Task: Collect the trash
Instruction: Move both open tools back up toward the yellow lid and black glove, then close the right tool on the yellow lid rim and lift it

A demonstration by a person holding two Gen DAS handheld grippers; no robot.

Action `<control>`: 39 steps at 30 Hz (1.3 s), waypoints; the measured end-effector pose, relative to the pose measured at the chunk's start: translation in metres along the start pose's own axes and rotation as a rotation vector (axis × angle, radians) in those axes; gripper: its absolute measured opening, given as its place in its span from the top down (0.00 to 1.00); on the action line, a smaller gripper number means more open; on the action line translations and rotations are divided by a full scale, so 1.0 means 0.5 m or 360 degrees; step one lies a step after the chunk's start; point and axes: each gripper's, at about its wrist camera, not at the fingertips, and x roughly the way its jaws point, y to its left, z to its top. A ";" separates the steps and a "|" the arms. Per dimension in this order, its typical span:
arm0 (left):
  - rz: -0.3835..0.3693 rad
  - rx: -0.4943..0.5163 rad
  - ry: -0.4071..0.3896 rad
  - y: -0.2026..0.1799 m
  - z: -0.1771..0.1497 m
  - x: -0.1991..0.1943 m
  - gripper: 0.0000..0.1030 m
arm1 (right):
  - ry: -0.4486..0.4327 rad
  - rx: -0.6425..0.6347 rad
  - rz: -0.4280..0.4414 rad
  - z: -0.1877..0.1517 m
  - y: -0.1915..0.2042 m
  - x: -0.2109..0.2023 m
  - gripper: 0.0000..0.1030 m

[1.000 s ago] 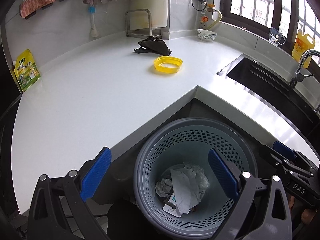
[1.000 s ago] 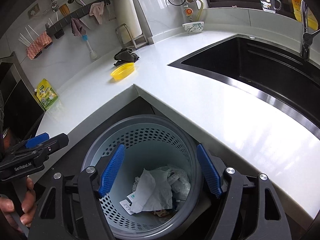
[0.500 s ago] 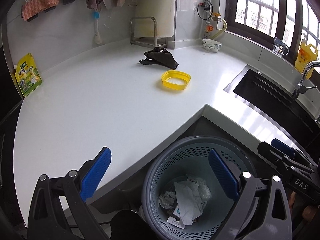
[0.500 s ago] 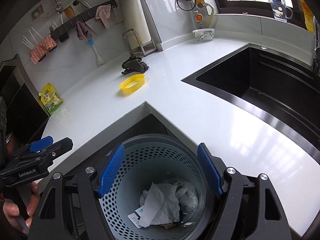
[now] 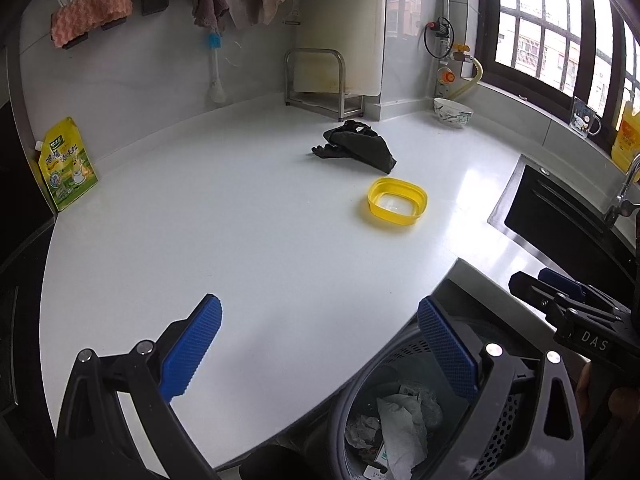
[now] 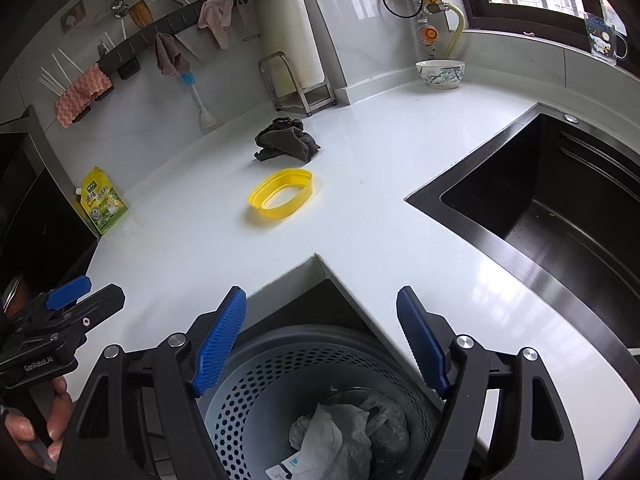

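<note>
A grey perforated trash basket stands on the floor below the inner corner of the white counter; it also shows in the left wrist view. Crumpled white paper and wrappers lie inside it. A yellow plastic ring-shaped lid lies on the counter, also in the right wrist view. My left gripper is open and empty above the counter edge. My right gripper is open and empty above the basket.
A dark cloth lies behind the yellow lid. A yellow-green pouch leans at the far left wall. A white bowl stands at the back. A black sink is sunk in the counter at right. A metal rack stands in the corner.
Both grippers have risen and tilted up from over the basket toward the counter. The basket has slid lower in both views. Both stay open and empty.
</note>
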 end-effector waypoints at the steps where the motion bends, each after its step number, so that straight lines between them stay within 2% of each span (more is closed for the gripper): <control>1: 0.0005 -0.0004 0.0001 0.004 0.006 0.006 0.06 | 0.0009 -0.0016 0.0005 0.011 0.003 0.012 0.25; 8: 0.0051 -0.0025 -0.0014 0.026 0.045 0.048 0.06 | 0.0108 -0.0035 0.0027 0.092 0.025 0.105 0.22; 14: 0.0049 -0.0036 -0.0006 0.039 0.059 0.075 0.06 | 0.0165 -0.0038 0.0028 0.119 0.067 0.178 0.22; 20: 0.0033 -0.0089 0.0005 0.063 0.062 0.091 0.06 | 0.0223 0.0048 -0.0073 0.134 0.087 0.238 0.22; 26: 0.0037 -0.0128 -0.0002 0.083 0.058 0.096 0.06 | 0.0182 0.0138 -0.0175 0.138 0.102 0.255 0.22; 35: 0.0080 -0.0164 -0.0028 0.119 0.057 0.090 0.06 | 0.0165 0.0070 -0.0398 0.147 0.148 0.293 0.22; 39: 0.0079 -0.0181 -0.0018 0.133 0.051 0.093 0.06 | 0.0174 0.0075 -0.0445 0.154 0.154 0.306 0.21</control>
